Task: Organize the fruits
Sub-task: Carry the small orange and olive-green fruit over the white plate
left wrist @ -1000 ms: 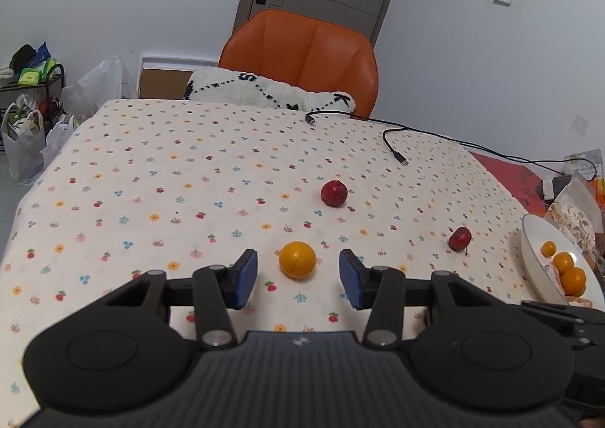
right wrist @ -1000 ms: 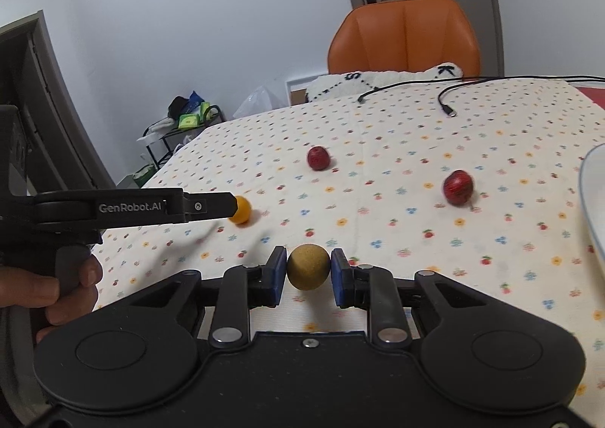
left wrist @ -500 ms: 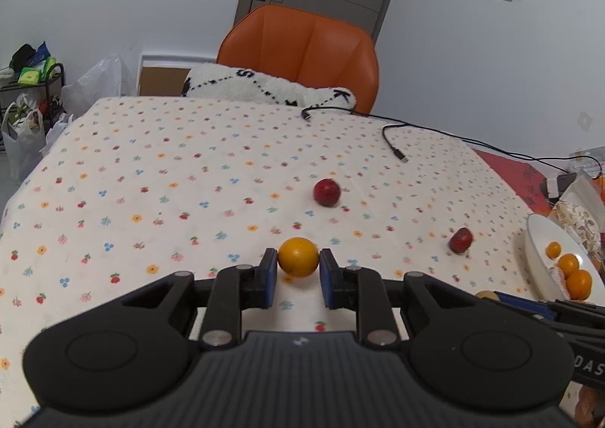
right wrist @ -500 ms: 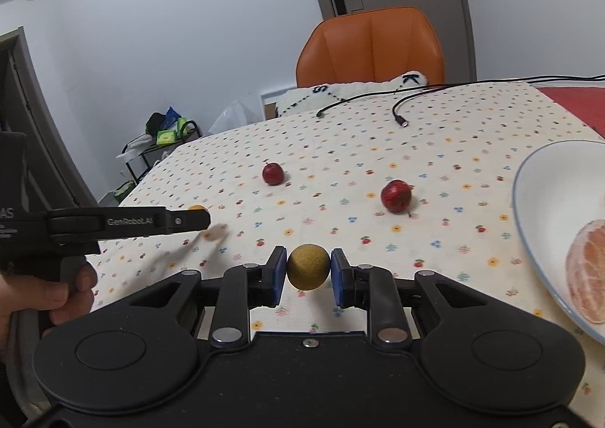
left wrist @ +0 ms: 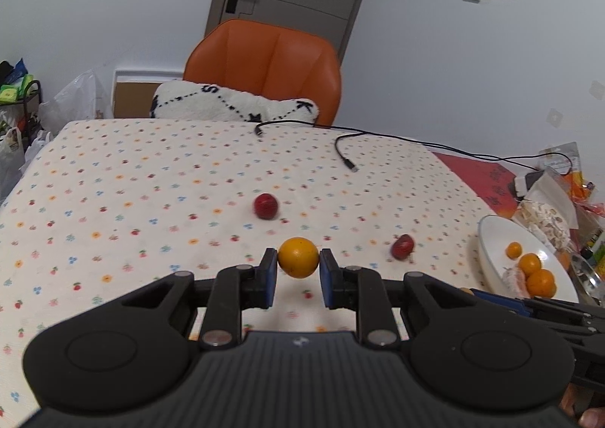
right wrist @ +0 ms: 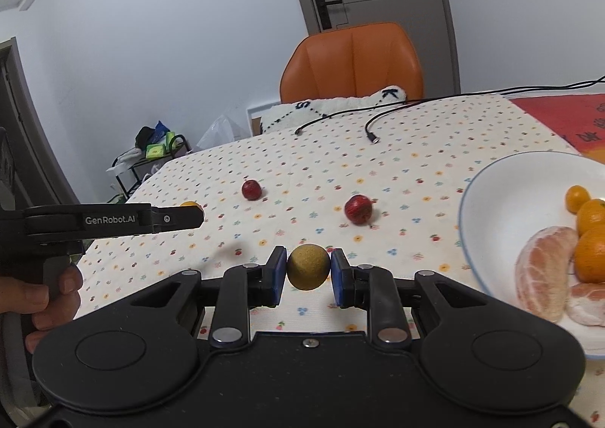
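meanwhile, the left gripper is pinching a round orange citrus fruit and the right gripper is clamping a dull yellow-brown round fruit, both short of the white bowl; smooth round skins risk slipping free and rolling.

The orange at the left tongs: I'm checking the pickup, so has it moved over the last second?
Yes. The orange was resting on the tablecloth between open pads; now the left tongs grip it, lifted off the cloth.
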Tool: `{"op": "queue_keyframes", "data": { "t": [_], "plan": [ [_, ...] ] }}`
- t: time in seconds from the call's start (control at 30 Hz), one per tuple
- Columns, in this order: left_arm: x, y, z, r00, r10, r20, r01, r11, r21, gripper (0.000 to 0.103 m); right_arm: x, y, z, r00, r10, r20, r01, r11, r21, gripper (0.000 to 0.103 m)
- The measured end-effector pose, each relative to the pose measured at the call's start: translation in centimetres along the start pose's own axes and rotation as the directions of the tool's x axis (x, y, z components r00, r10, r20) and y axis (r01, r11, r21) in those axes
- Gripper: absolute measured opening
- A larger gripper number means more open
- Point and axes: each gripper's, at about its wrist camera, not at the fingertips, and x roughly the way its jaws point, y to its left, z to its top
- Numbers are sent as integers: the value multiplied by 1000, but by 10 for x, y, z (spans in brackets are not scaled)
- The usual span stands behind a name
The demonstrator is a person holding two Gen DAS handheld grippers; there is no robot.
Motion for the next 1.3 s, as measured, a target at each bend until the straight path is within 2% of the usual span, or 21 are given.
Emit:
{"op": "queue_keyframes", "data": {
  "t": [0.53, 1.3],
  "plan": [
    [1, -54, 4, 996, -84, 13, 83, 995, 58, 22, -34, -34, 5, 997, -60, 53, 58, 998, 30, 23],
    [25, -129, 4, 982, -186, -26, 187, 972, 141, 22, -66, -99, 10, 979, -171, 112, 159, 981, 109, 23]
  ]
}}
